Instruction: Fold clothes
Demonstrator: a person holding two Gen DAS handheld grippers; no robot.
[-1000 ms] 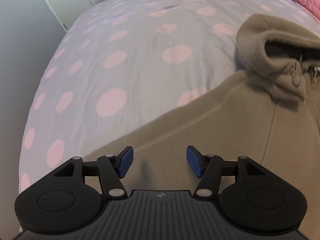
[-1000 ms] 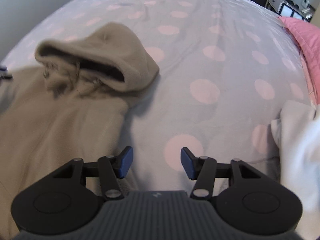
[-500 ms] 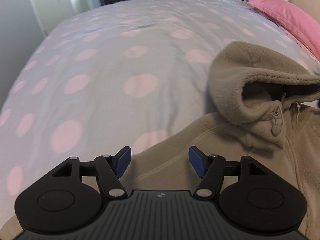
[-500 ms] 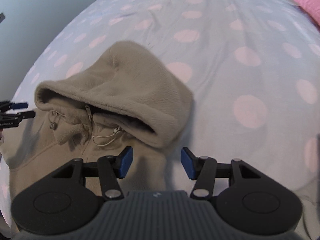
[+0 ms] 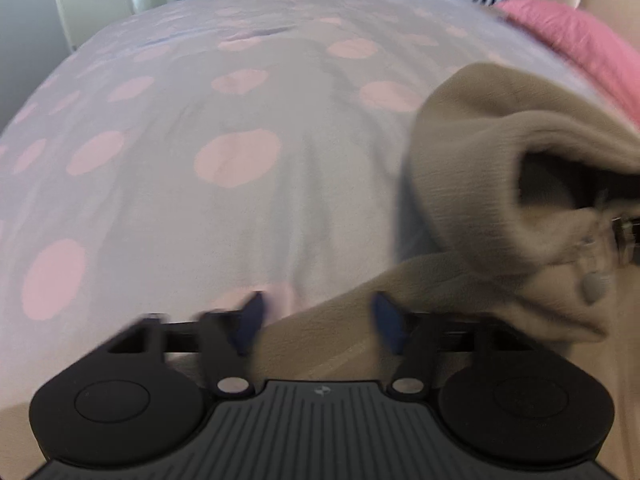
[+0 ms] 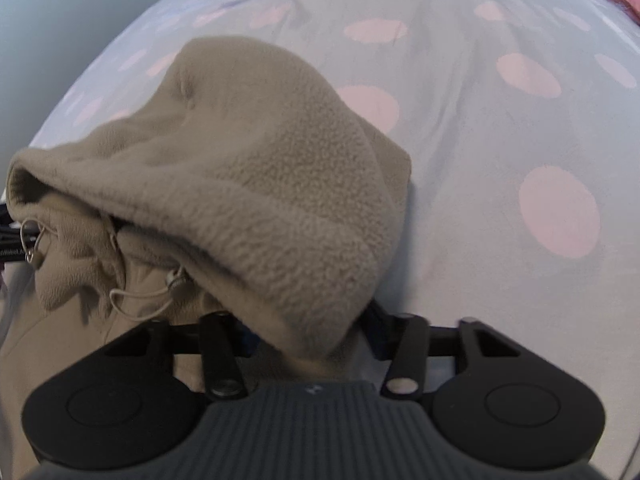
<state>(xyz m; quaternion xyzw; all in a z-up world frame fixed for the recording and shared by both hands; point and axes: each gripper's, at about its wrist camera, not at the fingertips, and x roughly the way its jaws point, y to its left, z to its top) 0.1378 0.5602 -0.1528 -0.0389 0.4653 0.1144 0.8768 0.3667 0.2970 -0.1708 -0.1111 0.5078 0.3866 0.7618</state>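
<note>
Two claws work low over the bed (image 5: 168,184), where a tan fleece hoodie (image 5: 472,152) lies front-up on the grey sheet with pink dots. From the left, the left claw (image 5: 318,322) sits at the hoodie's shoulder edge, its blue pads spread wide with nothing between them but the fleece lying underneath; it grips nothing. The view is smeared by motion. Just right of it rises the hood (image 5: 500,132), its mouth facing the cameras and its crown pointing toward the far end of the bed, so the hoodie's long axis runs from the cameras away up the mattress. A cord toggle (image 5: 594,286) hangs at the collar, and a pink pillow (image 5: 576,36) lies beyond the hood at the right.

In the right wrist view the hood (image 6: 256,168) fills the middle, and a looped drawcord (image 6: 140,300) dangles beneath its rim. The right claw (image 6: 310,330) has its pads set wide on either side of the hood's lower right corner, which droops between them and hides them almost wholly; I cannot tell whether they touch the fleece.

Half a second ago the right claw was short of the hood, its pads plainly visible over the collar; now it has pushed in beneath the rim. The left claw has also moved closer to the hood, which looms much larger.
</note>
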